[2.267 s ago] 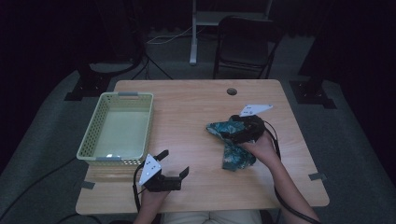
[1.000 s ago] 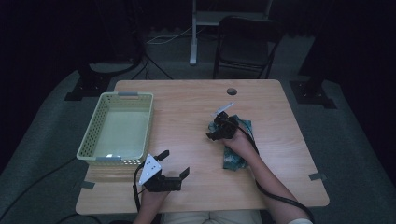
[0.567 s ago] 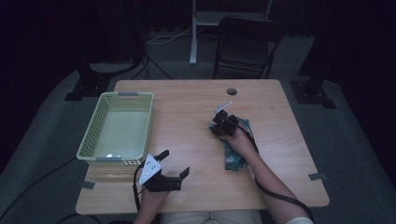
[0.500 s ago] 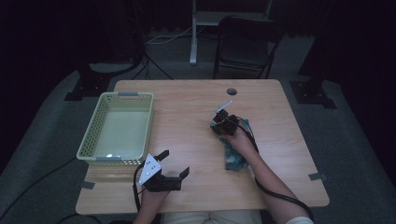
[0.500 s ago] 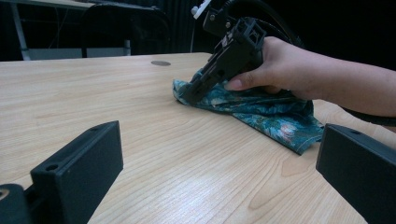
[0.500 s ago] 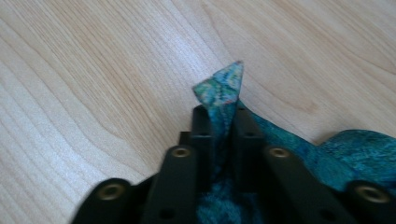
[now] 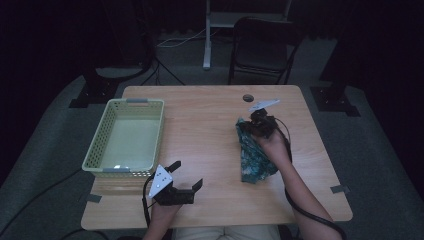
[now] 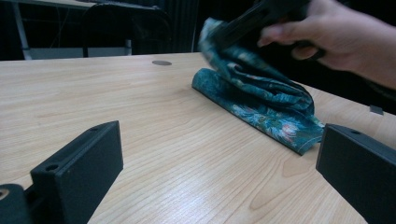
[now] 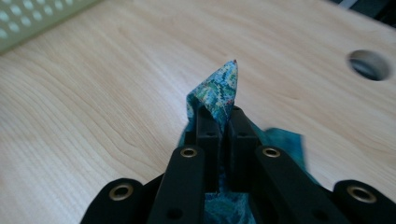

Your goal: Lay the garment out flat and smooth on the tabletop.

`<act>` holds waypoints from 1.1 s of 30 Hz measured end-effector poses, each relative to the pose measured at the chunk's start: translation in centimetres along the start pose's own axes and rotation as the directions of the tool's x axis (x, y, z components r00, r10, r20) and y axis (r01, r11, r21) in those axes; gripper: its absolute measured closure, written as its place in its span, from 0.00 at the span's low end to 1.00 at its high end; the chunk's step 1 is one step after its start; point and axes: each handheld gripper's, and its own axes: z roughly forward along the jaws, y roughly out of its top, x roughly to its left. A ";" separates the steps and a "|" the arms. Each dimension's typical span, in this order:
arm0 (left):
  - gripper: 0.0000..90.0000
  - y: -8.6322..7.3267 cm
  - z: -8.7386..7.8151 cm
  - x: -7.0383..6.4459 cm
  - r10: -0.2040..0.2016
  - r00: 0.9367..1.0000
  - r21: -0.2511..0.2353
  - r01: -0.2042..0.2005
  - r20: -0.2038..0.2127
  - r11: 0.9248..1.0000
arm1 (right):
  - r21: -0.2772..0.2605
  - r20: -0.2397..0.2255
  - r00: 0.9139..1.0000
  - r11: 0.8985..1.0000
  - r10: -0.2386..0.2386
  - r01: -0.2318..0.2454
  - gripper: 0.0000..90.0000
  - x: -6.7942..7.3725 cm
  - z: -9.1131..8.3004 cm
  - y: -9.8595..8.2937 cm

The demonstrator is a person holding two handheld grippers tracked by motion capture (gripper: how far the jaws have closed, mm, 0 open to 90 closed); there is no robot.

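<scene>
- right gripper (image 9: 218, 114) has swung back over the teal cloth (image 7: 254, 152), jaws clamped on one corner; folding underway.
- left gripper (image 7: 186, 176) still idle, jaws wide.

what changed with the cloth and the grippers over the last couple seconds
The right gripper, shut on a corner of the teal cloth, drew it from far-right toward the table's middle, and the cloth has gathered narrower. The left gripper, open, and the green basket stayed put.
</scene>
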 end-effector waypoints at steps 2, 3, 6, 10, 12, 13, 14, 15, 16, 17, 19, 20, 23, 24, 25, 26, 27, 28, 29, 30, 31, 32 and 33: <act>0.01 0.0 0.0 0.0 0.000 1.000 0.000 0.000 -0.001 1.000 | -0.039 0.038 0.999 0.999 0.023 -0.022 0.96 -0.9 -2.1 -0.9; 0.01 0.0 0.0 0.0 -0.001 1.000 0.000 0.001 -0.001 1.000 | -0.044 0.051 0.998 0.999 0.031 -0.029 0.96 -1.3 -2.7 -1.2; 0.01 0.0 0.0 0.0 -0.001 1.000 0.001 0.001 -0.001 1.000 | -0.065 0.063 0.995 0.995 0.074 -0.070 0.96 -2.5 -4.1 -2.4; 0.01 0.0 0.0 0.0 -0.003 1.000 0.001 0.003 -0.003 1.000 | -0.088 0.095 0.986 0.988 0.135 -0.126 0.96 -4.2 -5.7 -4.1; 0.01 0.0 0.0 0.0 -0.004 1.000 0.001 0.004 -0.004 1.000 | -0.097 0.110 0.979 0.982 0.170 -0.160 0.95 -5.3 -6.4 -5.2; 0.01 0.0 0.0 0.0 -0.005 1.000 0.001 0.005 -0.005 1.000 | -0.102 0.119 0.975 0.979 0.190 -0.178 0.95 -5.8 -6.8 -5.7; 0.01 0.0 0.0 0.0 -0.006 1.000 0.001 0.006 -0.005 1.000 | -0.106 0.121 0.970 0.974 0.211 -0.198 0.95 -6.4 -7.1 -6.2; 0.01 0.0 0.0 0.0 -0.007 1.000 0.002 0.007 -0.005 1.000 | -0.111 0.124 0.966 0.970 0.229 -0.216 0.95 -6.9 -7.3 -6.7; 0.01 0.0 0.0 0.1 -0.007 1.000 0.002 0.007 -0.007 1.000 | -0.112 0.131 0.962 0.967 0.242 -0.228 0.95 -7.4 -7.6 -7.2; 0.01 0.0 0.0 0.1 -0.008 1.000 0.003 0.008 -0.007 1.000 | -0.110 0.138 0.957 0.964 0.254 -0.240 0.94 -7.8 -7.7 -7.6; 0.01 0.0 0.0 0.1 -0.009 1.000 0.003 0.009 -0.008 1.000 | -0.105 0.161 0.947 0.959 0.277 -0.263 0.93 -8.4 -8.0 -8.5; 0.01 0.0 0.0 0.1 -0.009 1.000 0.004 0.009 -0.007 1.000 | -0.103 0.168 0.944 0.957 0.284 -0.270 0.91 -8.7 -8.1 -8.9; 0.01 0.0 0.0 0.1 -0.011 1.000 0.002 0.011 -0.005 1.000 | -0.102 0.187 0.929 0.947 0.319 -0.304 0.86 -9.5 -8.2 -10.3; 0.01 0.0 0.0 0.2 -0.011 1.000 0.005 0.012 -0.004 1.000 | -0.094 0.194 0.919 0.939 0.344 -0.332 0.85 -10.0 -8.3 -11.4; 0.01 0.0 0.0 0.2 -0.011 1.000 0.005 0.012 -0.004 1.000 | -0.091 0.201 0.914 0.935 0.353 -0.342 0.83 -10.3 -8.3 -11.9; 0.01 0.0 0.0 0.2 -0.014 1.000 0.003 0.014 -0.004 1.000 | -0.091 0.201 0.914 0.935 0.353 -0.342 0.83 -10.3 -8.3 -11.9; 0.01 0.0 0.0 0.2 -0.014 1.000 0.003 0.014 -0.004 1.000 | -0.089 0.207 0.906 0.929 0.369 -0.358 0.81 -10.6 -8.4 -12.5; 0.01 0.0 0.0 0.2 -0.014 1.000 0.003 0.014 -0.004 1.000 | -0.084 0.208 0.900 0.923 0.384 -0.374 0.80 -10.9 -8.5 -13.0; 0.01 0.0 0.0 0.2 -0.017 1.000 0.003 0.017 -0.004 1.000 | -0.081 0.227 0.885 0.914 0.406 -0.398 0.73 -11.4 -8.7 -14.1; 0.01 0.0 0.0 0.2 -0.017 1.000 0.003 0.017 -0.004 1.000 | -0.080 0.244 0.875 0.908 0.418 -0.411 0.68 -11.6 -8.8 -14.6; 0.01 0.0 0.0 0.2 -0.021 1.000 0.003 0.021 -0.004 1.000 | -0.087 0.247 0.865 0.899 0.436 -0.429 0.63 -11.9 -8.9 -15.2; 0.01 0.0 0.0 0.2 -0.021 1.000 0.003 0.021 -0.004 1.000 | -0.087 0.247 0.865 0.899 0.436 -0.429 0.63 -11.9 -8.9 -15.2; 0.01 0.0 0.0 0.2 -0.023 1.000 0.003 0.023 -0.005 1.000 | -0.094 0.251 0.855 0.890 0.454 -0.445 0.59 -12.1 -9.0 -15.7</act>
